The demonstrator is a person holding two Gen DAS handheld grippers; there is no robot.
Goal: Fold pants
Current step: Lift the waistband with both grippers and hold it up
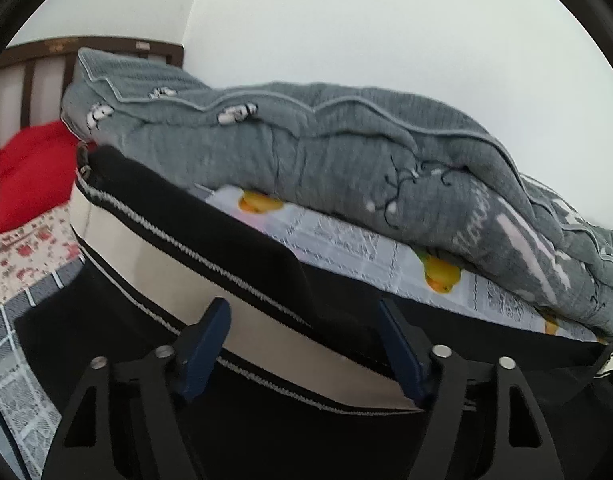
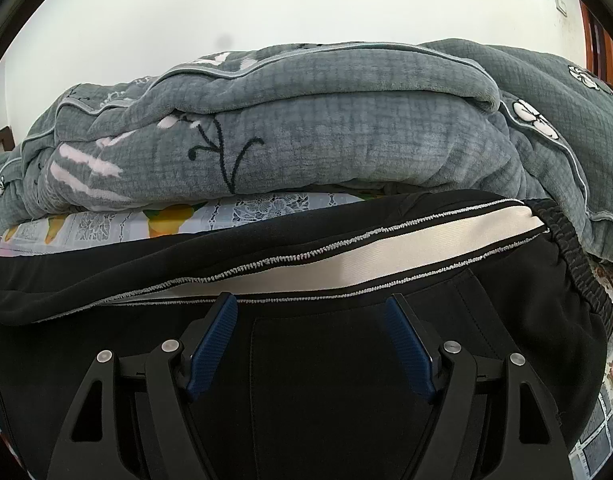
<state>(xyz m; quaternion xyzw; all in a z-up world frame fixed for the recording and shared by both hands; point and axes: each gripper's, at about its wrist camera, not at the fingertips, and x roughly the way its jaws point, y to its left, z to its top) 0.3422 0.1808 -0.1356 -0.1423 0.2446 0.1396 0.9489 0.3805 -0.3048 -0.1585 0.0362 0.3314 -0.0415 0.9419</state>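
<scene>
The pants (image 2: 306, 360) lie spread lengthwise on the bed, black with a cream side stripe (image 2: 386, 268), which suits a fold along their length: each gripper stands over one stretch of the cloth.

The right gripper (image 2: 312, 340) points down at the black fabric, its jaws standing well apart with nothing pinched; cloth lies under and between the fingers (image 2: 212, 344), and whether the tips touch it I cannot tell. The stripe runs just ahead of the fingertips, and the elastic waistband (image 2: 578, 268) sits ahead and to the right, against the grey quilt (image 2: 326, 140).

The left gripper (image 1: 302, 344) hangs over the stripe (image 1: 166, 264) itself, jaws apart and gripping nothing that shows. The stripe passes between its fingers and runs off ahead to the left toward a red pillow (image 1: 30, 180). The quilt lies beyond, on a duck-print sheet (image 1: 366, 248).
</scene>
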